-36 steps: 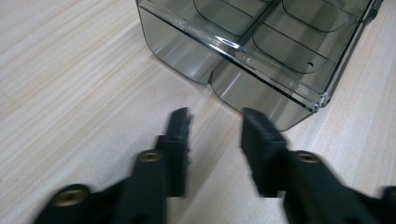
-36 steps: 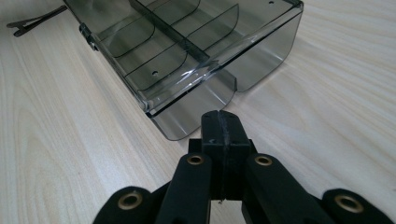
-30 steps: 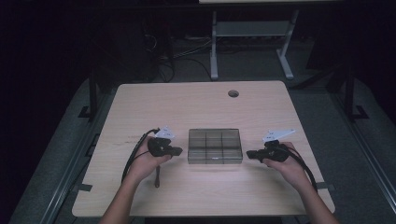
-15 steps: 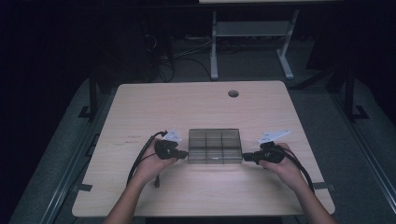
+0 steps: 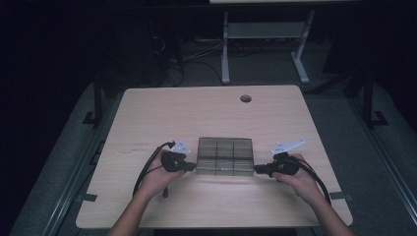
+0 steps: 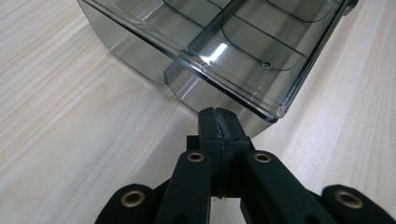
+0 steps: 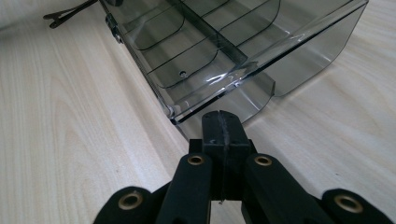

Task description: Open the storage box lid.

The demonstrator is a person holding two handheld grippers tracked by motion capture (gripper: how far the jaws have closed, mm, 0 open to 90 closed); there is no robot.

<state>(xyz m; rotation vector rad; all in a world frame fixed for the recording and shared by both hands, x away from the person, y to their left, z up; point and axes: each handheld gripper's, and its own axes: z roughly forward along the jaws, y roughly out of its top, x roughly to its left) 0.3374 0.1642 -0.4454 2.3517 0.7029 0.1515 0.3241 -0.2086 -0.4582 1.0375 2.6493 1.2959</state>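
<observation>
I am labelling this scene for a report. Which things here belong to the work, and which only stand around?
In use: the smoky clear compartment box; left gripper, jaws shut, at its one end; right gripper, jaws shut, at the other end.

Standing around: the table with its cable hole; the white frame and cables on the floor behind.

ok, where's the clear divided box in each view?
High view: clear box at table centre, near edge, between both grippers.
Left gripper view: upper middle to right, just past the shut fingers.
Right gripper view: upper middle, just past the shut fingers.
Shared landmark: its inner dividers.
</observation>
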